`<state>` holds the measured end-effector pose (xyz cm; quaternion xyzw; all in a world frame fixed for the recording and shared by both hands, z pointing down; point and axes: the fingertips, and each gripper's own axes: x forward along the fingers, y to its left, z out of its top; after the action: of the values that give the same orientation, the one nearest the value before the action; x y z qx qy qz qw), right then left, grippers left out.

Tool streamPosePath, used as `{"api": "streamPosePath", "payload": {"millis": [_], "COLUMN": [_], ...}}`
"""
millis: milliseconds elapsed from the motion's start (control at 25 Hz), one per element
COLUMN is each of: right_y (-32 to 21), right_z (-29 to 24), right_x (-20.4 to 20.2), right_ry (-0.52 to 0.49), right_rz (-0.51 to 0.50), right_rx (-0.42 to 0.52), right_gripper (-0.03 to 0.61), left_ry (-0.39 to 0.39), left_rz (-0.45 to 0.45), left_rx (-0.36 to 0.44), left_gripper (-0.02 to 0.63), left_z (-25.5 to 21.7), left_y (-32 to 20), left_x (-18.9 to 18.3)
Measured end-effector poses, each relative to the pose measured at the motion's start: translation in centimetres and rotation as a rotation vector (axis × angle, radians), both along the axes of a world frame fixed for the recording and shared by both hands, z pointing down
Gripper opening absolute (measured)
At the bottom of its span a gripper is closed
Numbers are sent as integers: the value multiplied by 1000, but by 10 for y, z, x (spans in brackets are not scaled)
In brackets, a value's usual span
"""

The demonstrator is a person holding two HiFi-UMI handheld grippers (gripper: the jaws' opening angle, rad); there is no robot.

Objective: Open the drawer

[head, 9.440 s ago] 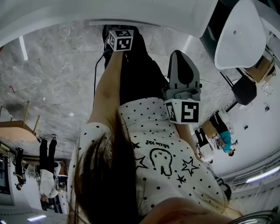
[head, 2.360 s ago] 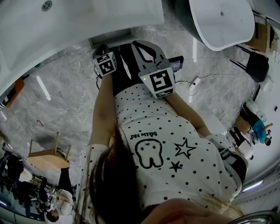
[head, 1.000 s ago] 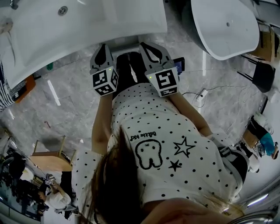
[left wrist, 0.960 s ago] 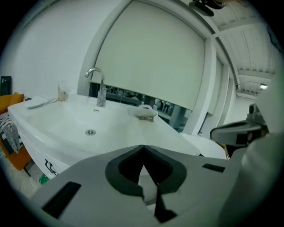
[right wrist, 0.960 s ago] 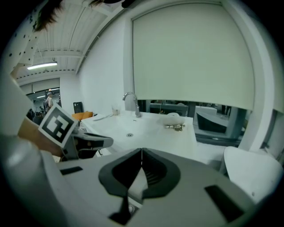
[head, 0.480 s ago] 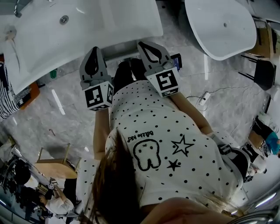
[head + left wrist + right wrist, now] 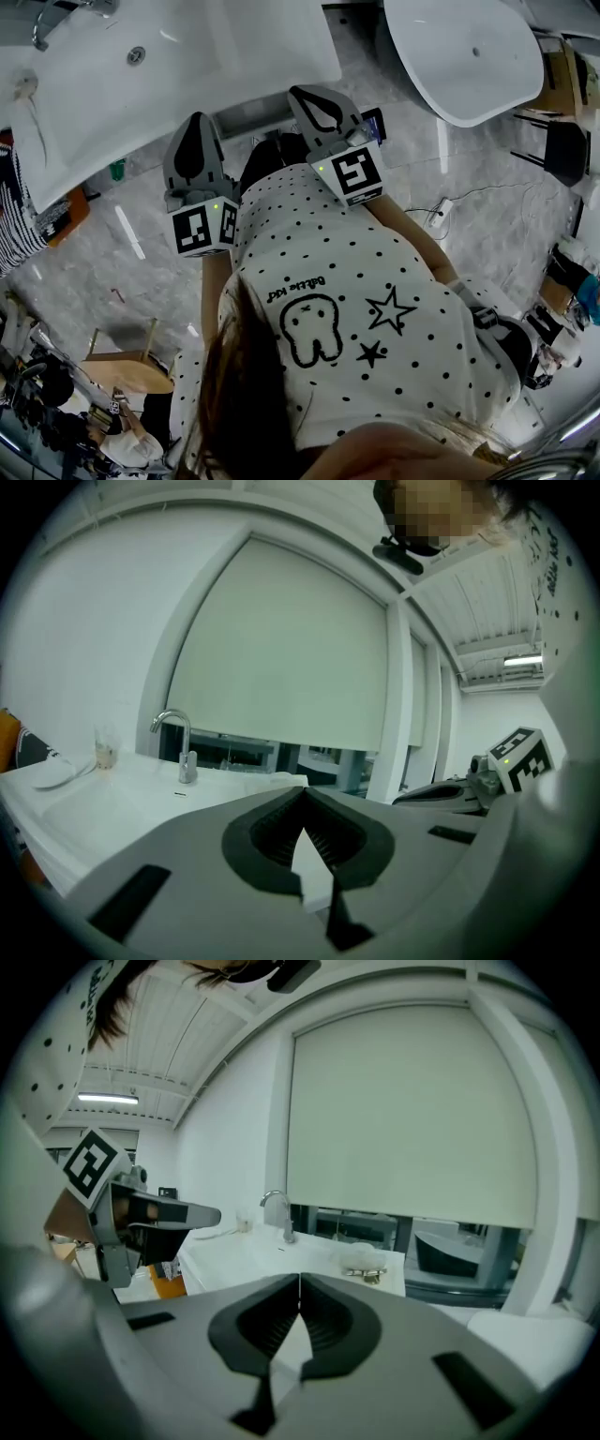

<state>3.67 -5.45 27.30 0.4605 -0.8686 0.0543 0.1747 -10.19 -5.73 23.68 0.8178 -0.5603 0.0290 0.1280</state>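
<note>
A white vanity counter (image 7: 234, 47) with a basin and a chrome faucet (image 7: 178, 747) stands ahead of me. Under its front edge a grey cabinet front (image 7: 248, 112) shows as a narrow band, and I cannot make out a drawer handle on it. My left gripper (image 7: 197, 127) is held up in front of the counter with its jaws shut and nothing between them (image 7: 303, 794). My right gripper (image 7: 305, 94) is beside it, slightly nearer the cabinet front, also shut and empty (image 7: 299, 1283). Neither touches the vanity.
A white freestanding bathtub (image 7: 469, 56) sits to the right of the vanity, with a black chair (image 7: 562, 150) beyond it. A cable and power strip (image 7: 439, 208) lie on the marble floor. Small items (image 7: 366, 1271) rest on the counter. An orange object (image 7: 56, 216) is at the left.
Both grippers have risen toward the head camera, the left one much more, so it looks larger and sits lower left in the view. Both stay shut.
</note>
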Motion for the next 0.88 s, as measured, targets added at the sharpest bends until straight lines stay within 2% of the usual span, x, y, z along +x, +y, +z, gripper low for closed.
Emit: {"api": "streamPosePath", "payload": {"millis": [160, 360, 880], "right_y": [-4, -9, -21], "right_z": [-7, -8, -5], "right_x": [5, 7, -3], "right_ry": [2, 1, 9], "right_rz": [12, 17, -2], "right_rx": [22, 30, 26], "right_gripper": [15, 14, 14], "left_ry": [22, 41, -5], "left_rz": [31, 21, 39], "left_rx": [-22, -29, 3], "left_gripper": [5, 5, 5], "left_z": [4, 8, 4], "left_y": [7, 4, -7], "left_x": [11, 11, 11]}}
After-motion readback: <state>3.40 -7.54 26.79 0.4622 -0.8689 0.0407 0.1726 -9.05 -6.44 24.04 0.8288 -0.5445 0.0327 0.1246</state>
